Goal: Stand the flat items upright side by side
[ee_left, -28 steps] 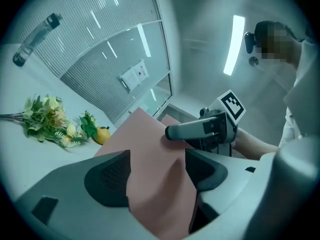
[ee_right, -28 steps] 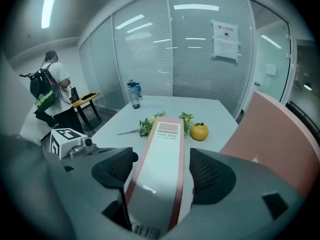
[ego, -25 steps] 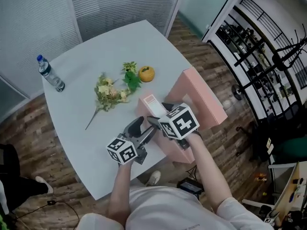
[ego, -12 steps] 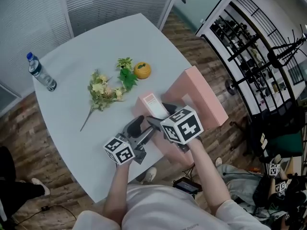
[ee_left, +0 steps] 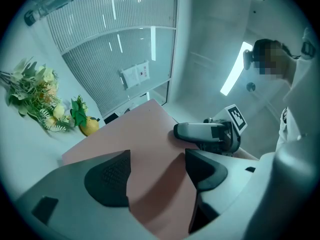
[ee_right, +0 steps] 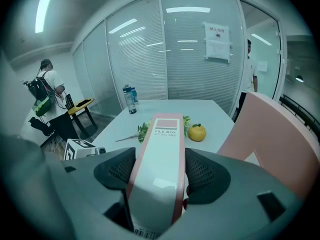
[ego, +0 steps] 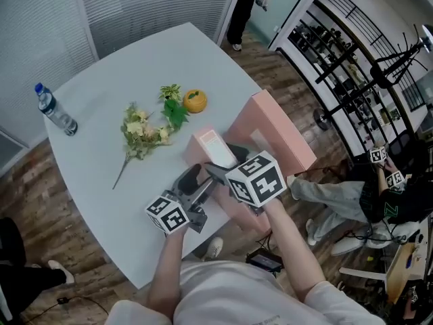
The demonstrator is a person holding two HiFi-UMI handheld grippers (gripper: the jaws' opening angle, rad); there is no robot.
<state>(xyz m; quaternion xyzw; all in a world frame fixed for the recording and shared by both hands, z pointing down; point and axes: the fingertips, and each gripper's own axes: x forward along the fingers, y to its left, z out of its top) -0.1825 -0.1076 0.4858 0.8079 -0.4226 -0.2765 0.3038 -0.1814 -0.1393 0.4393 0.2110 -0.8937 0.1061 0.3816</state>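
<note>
A pink file box [ego: 210, 147] with a white spine label [ee_right: 160, 149] leans near the table's front edge. My right gripper [ego: 224, 161] comes down on its spine. Its jaws have just been closing, and the pads [ee_right: 120, 171] now press on both sides of the box. My left gripper [ego: 201, 181] is level at the box's broad pink side [ee_left: 150, 134]. It is open [ee_left: 157, 156], and that face fills the gap between its jaws. A second pink file box [ego: 277, 131] stands upright just to the right.
On the white table [ego: 135, 66] lie a bunch of artificial flowers [ego: 142, 131], a small orange fruit [ego: 195, 101] and a water bottle [ego: 54, 114] at the far left. One person sits at the right [ego: 352, 195]. Another stands beyond the table [ego: 247, 5].
Both grippers and the held box have stayed almost in place. The head view has shifted. A seated person at the right and a standing one beyond the table have come into view.
</note>
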